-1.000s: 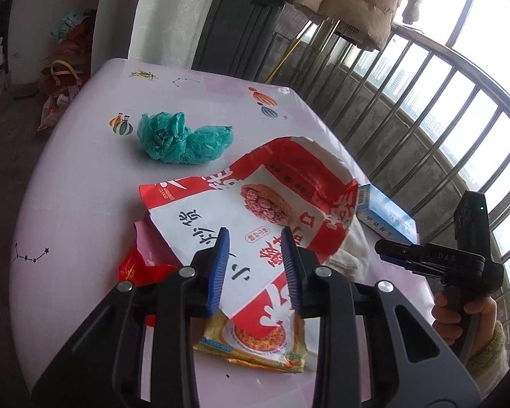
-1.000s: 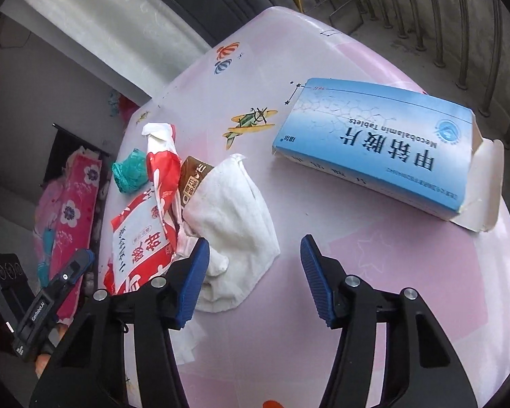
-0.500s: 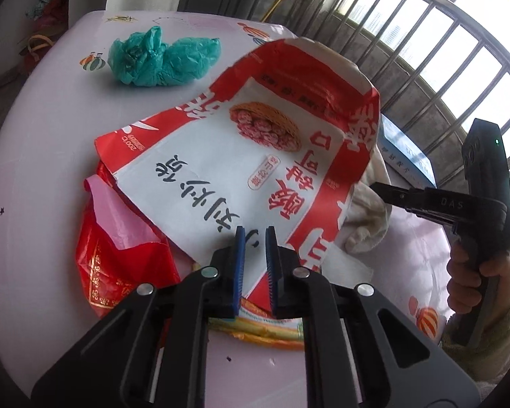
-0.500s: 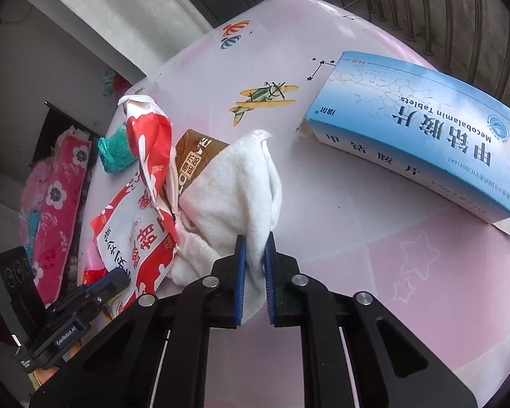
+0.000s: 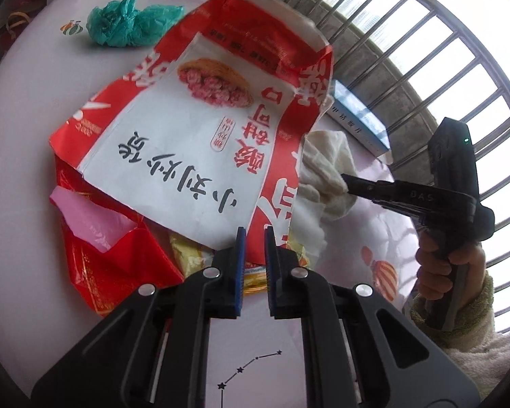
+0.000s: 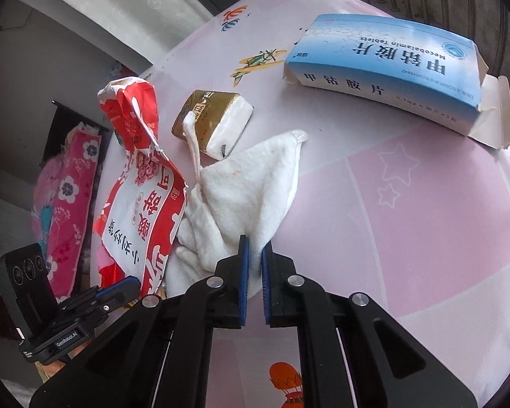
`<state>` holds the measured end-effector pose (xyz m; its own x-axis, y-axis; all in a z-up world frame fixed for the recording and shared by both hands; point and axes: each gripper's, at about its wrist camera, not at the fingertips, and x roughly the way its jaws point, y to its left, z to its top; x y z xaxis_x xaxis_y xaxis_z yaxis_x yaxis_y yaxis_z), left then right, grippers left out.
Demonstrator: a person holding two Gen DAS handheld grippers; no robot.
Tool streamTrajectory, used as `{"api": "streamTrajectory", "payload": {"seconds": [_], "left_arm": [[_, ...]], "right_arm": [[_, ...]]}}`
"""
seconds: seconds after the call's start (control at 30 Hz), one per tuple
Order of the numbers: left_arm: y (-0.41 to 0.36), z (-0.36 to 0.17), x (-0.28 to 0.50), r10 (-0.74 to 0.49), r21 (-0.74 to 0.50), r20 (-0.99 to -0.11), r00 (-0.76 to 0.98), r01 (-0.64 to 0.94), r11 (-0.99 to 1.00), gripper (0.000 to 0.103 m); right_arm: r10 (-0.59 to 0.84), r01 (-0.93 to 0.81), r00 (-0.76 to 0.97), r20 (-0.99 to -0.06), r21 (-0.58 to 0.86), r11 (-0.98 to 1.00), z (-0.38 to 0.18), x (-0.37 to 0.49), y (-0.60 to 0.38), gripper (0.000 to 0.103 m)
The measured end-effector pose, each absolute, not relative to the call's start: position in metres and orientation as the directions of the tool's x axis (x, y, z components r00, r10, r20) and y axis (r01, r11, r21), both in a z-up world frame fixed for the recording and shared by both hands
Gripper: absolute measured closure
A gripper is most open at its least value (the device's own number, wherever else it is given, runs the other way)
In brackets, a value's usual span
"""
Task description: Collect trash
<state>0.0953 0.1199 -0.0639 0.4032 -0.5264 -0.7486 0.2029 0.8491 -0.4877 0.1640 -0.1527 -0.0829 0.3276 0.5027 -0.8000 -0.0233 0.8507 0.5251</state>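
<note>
My left gripper (image 5: 254, 234) is shut on the lower edge of a red and white paper food bag (image 5: 200, 129) and holds it tilted up off the table. The bag also shows in the right wrist view (image 6: 142, 200). My right gripper (image 6: 253, 248) is shut on a corner of a white cloth (image 6: 251, 190) and lifts it; it shows in the left wrist view (image 5: 348, 180) pinching the cloth (image 5: 323, 170). Under the bag lie a red plastic bag (image 5: 112, 265) and a yellow wrapper (image 5: 190, 255).
A crumpled teal plastic bag (image 5: 129, 25) lies at the table's far side. A blue tablet box (image 6: 384, 64) and a gold tissue pack (image 6: 214, 119) lie on the pink tablecloth (image 6: 425, 221). A metal railing (image 5: 442, 68) runs along the right.
Both grippers closed from open a second ago, the left on the paper bag, the right on the cloth. Both things have since been lifted, and the gold tissue pack is uncovered.
</note>
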Motion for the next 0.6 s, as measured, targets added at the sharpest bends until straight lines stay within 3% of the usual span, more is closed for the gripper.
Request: {"api": "streamTrajectory", "payload": {"seconds": [0.1, 0.17, 0.23, 0.3, 0.4, 0.47, 0.6], "left_arm": [[0.131, -0.039, 0.097, -0.507, -0.458, -0.709, 0.489, 0.227, 0.859, 0.092], [0.144, -0.025, 0.113, -0.457, -0.419, -0.700, 0.549, 0.203, 0.885, 0.079], [0.163, -0.022, 0.135, -0.402, -0.398, -0.704, 0.586, 0.144, 0.906, 0.072], [0.180, -0.033, 0.166, -0.334, -0.378, -0.753, 0.567, 0.042, 0.925, 0.064], [0.208, -0.053, 0.195, -0.280, -0.386, -0.798, 0.533, -0.095, 0.918, 0.063], [0.217, -0.064, 0.206, -0.298, -0.413, -0.808, 0.508, -0.128, 0.902, 0.062], [0.221, -0.081, 0.216, -0.451, -0.550, -0.775, 0.443, -0.121, 0.827, 0.061]], "right_arm": [[0.517, -0.009, 0.329, -0.790, 0.545, 0.838, -0.085, 0.165, -0.156, 0.096], [0.516, -0.009, 0.330, -0.790, 0.544, 0.839, -0.084, 0.166, -0.155, 0.096], [0.513, -0.012, 0.333, -0.791, 0.540, 0.841, -0.084, 0.167, -0.154, 0.096], [0.514, -0.012, 0.334, -0.790, 0.541, 0.841, -0.084, 0.165, -0.154, 0.096], [0.517, -0.008, 0.338, -0.787, 0.546, 0.837, -0.085, 0.162, -0.156, 0.096], [0.520, -0.005, 0.342, -0.783, 0.552, 0.834, -0.086, 0.161, -0.158, 0.096], [0.529, -0.006, 0.342, -0.777, 0.561, 0.828, -0.087, 0.161, -0.160, 0.096]]}}
